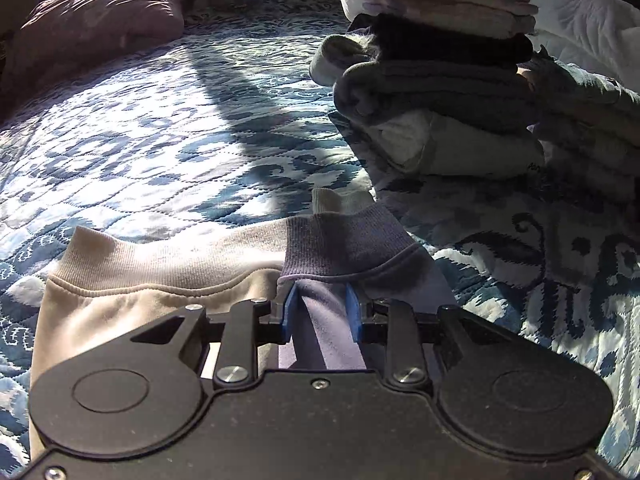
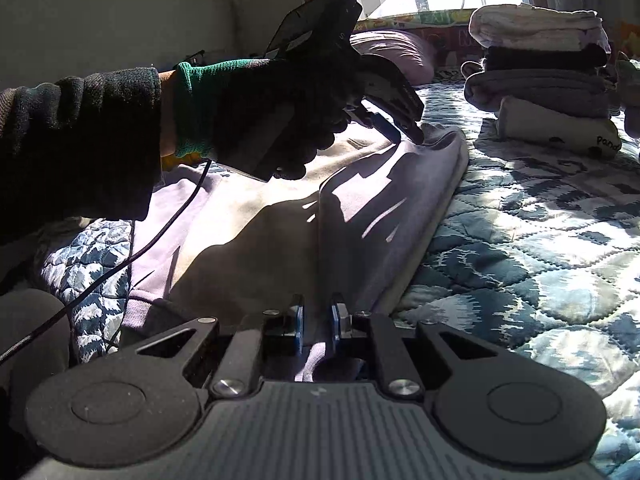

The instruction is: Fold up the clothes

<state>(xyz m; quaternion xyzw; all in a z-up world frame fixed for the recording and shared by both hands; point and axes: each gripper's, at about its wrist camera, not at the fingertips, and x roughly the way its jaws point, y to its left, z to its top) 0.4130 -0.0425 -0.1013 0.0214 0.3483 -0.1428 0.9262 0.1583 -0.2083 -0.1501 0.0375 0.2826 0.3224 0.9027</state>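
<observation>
On a bed covered with a blue and white patterned quilt lies a sweatshirt with a cream body and purple sleeves, and both grippers have hold of one purple sleeve. The left gripper pinches that sleeve just below its ribbed cuff, the blue pads pressed in on a bunched ridge of the cloth; the cream ribbed hem of the sweatshirt lies to the left of it. In the right wrist view the same left gripper is held in a hand in a dark glove with a green wrist band, a dark sleeve behind it and a thin black cable hanging down across the cloth. The right gripper pinches the other end of the sleeve close to the camera, its pads drawn in on a fold of purple fabric, so the sleeve runs as a raised band between the two grippers along the right edge of the sweatshirt. A stack of folded clothes sits on the quilt farther off to the right, well apart from the sweatshirt, and a purple pillow lies at the far left by the window
</observation>
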